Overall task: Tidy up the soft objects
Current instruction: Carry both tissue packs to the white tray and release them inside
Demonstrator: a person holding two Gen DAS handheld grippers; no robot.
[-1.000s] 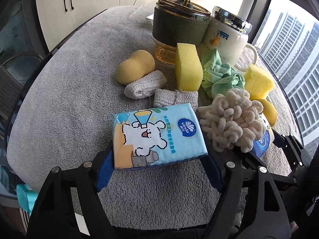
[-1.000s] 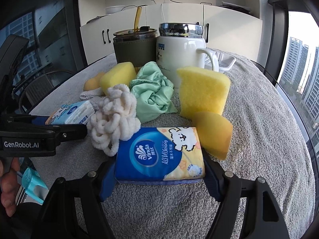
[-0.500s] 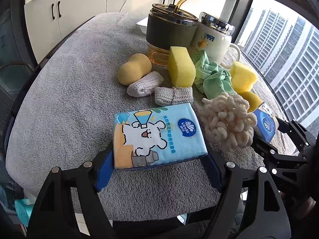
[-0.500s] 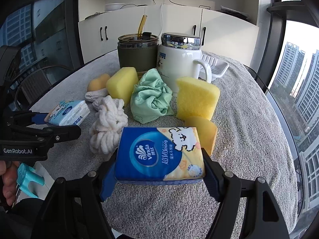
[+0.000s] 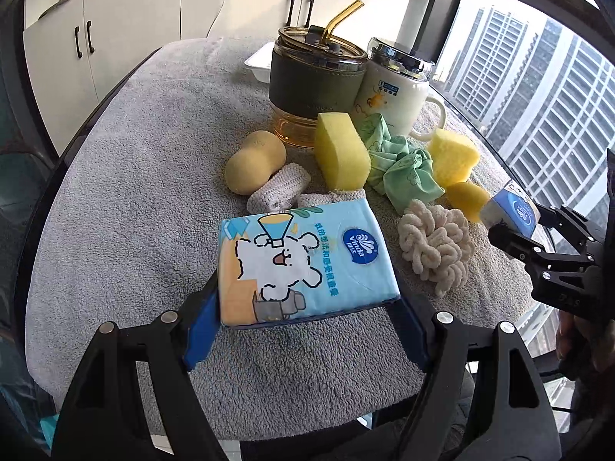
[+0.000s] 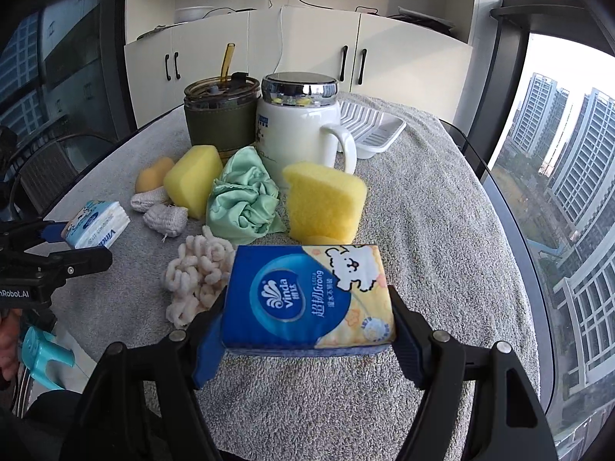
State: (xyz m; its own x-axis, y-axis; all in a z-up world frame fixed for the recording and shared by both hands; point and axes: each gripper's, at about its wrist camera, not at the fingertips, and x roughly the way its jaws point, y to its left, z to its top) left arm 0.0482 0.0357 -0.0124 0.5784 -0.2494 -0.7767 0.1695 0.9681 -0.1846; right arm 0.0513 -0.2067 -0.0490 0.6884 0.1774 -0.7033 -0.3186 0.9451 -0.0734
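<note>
Both grippers clamped, each on a tissue pack, same grip as a second ago. Left gripper (image 5: 305, 299) holds the light-blue tissue pack (image 5: 303, 261) across its short sides, blue pads pressed on both ends. Right gripper (image 6: 307, 326) holds the dark-blue tissue pack (image 6: 307, 296) the same way.

Diff vs earlier frames: both packs are now lifted clear of the grey towel (image 5: 134, 192). In the right wrist view the pile sits lower and farther off than before, and more of the towel shows behind the mug. The dark-blue pack now covers most of the small yellow sponge ball (image 6: 321, 239), which was plainly visible a second ago. In the left wrist view the right gripper with its pack has gone from low beside the cream chenille scrunchie (image 5: 436, 247) to higher at the right edge, apart from it.

Pile on the towel unchanged: two yellow sponge blocks (image 5: 342, 150), green cloth (image 5: 403, 171), tan gourd-shaped sponge (image 5: 253, 161), two grey knit rolls (image 5: 278, 186), scrunchie. Behind them stand the amber tumbler (image 5: 315, 84) with straw and the white mug (image 5: 396, 92), upright. White ribbed tray (image 6: 374, 128) behind the mug.
</note>
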